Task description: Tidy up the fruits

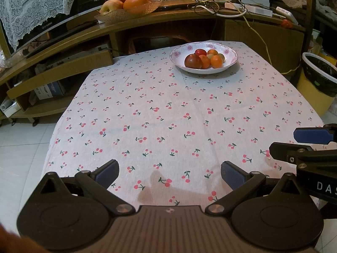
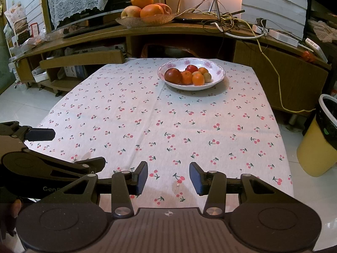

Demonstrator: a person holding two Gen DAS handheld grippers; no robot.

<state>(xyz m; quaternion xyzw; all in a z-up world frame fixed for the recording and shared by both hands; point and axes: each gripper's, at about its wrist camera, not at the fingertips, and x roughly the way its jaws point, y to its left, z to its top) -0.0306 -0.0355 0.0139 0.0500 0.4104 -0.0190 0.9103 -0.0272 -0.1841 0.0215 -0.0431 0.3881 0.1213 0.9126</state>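
A white floral bowl (image 1: 230, 60) (image 2: 217, 78) stands at the table's far side. It holds several small fruits: a dark red apple (image 1: 192, 61) (image 2: 172, 76), small oranges (image 1: 216, 61) (image 2: 198, 79) and a red plum (image 1: 200, 52). My left gripper (image 1: 169, 174) is open and empty above the near table edge. My right gripper (image 2: 168, 178) is open and empty, also near the front edge. Each gripper shows in the other's view, the right one (image 1: 294, 142) and the left one (image 2: 75, 147).
The table wears a cherry-print cloth (image 1: 168, 116) (image 2: 160, 126). Behind it a wooden cabinet (image 2: 189, 33) carries a woven tray (image 1: 126, 13) (image 2: 145, 21) with large oranges and apples, plus tangled cables (image 2: 231, 23). A yellow bin (image 1: 316, 84) (image 2: 318, 143) stands on the right.
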